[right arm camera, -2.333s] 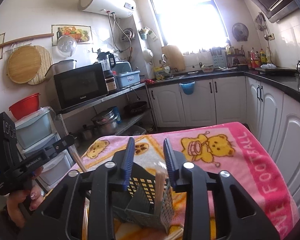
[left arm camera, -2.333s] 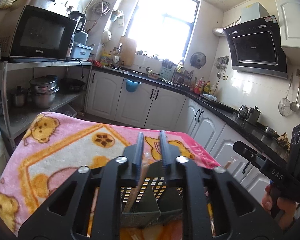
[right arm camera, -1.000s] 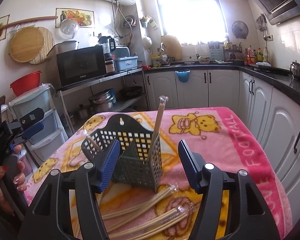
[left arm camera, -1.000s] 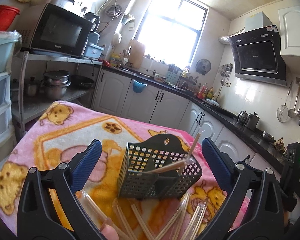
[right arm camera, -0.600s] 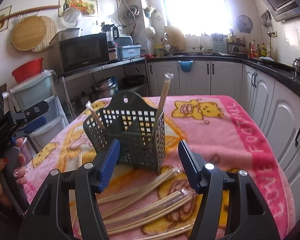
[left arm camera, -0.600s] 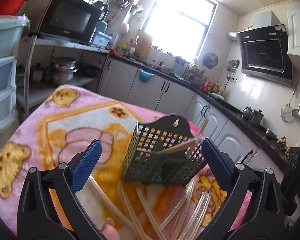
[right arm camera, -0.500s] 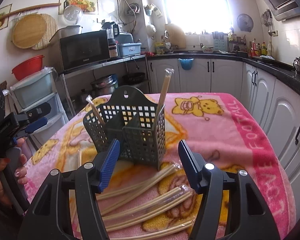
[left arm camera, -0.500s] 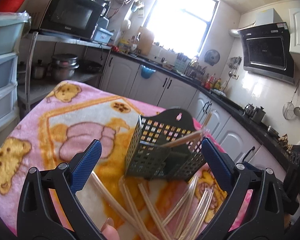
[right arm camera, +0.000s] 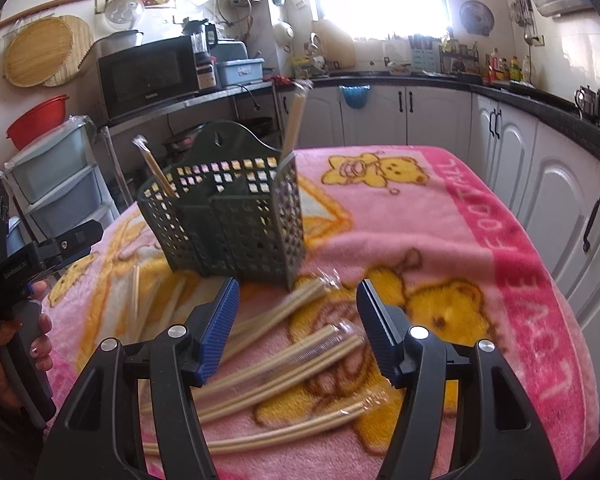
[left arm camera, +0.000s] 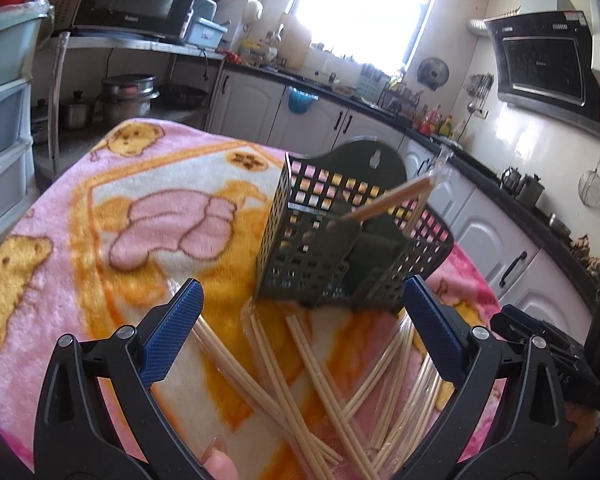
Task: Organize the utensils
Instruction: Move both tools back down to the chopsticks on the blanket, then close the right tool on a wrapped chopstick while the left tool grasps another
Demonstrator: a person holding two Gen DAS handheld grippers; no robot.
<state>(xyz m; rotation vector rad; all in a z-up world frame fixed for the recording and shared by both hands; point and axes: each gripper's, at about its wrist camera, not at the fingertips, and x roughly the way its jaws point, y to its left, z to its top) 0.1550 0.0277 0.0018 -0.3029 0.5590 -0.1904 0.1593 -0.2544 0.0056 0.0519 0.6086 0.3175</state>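
At the bottom of each frame I see my left gripper (left arm camera: 300, 316) and right gripper (right arm camera: 298, 320) both spread wide and empty over wrapped chopsticks (right arm camera: 284, 364) scattered mid-frame on the blanket (right arm camera: 440, 240), the basket (right arm camera: 228, 220) just beyond.

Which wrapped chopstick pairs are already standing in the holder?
Two: one leaning in the left end, one upright at the right corner of the holder; the rest lie flat.
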